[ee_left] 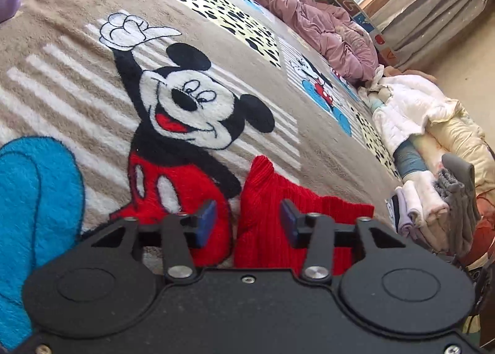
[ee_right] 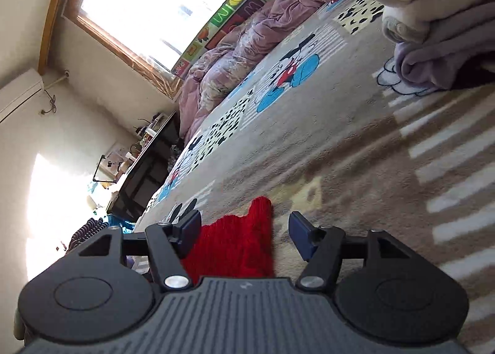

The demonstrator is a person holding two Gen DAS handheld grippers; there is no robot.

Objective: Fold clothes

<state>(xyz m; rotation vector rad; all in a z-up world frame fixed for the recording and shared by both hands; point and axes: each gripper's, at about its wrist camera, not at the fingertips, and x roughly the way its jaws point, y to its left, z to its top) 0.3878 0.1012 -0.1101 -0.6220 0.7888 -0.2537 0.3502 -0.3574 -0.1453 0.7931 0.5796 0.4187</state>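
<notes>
A red ribbed knit garment lies on the beige Mickey Mouse blanket. In the left wrist view my left gripper is open, its blue pads spread just above the garment's near edge, one corner of the cloth pointing up between them. In the right wrist view the same red garment lies between the open fingers of my right gripper, closer to the left pad. Neither gripper holds the cloth.
A pink quilt is heaped along the blanket's far side. Folded and piled clothes sit at the right edge in the left wrist view. Lilac and cream clothes lie at the upper right in the right wrist view. A dark desk stands by the wall.
</notes>
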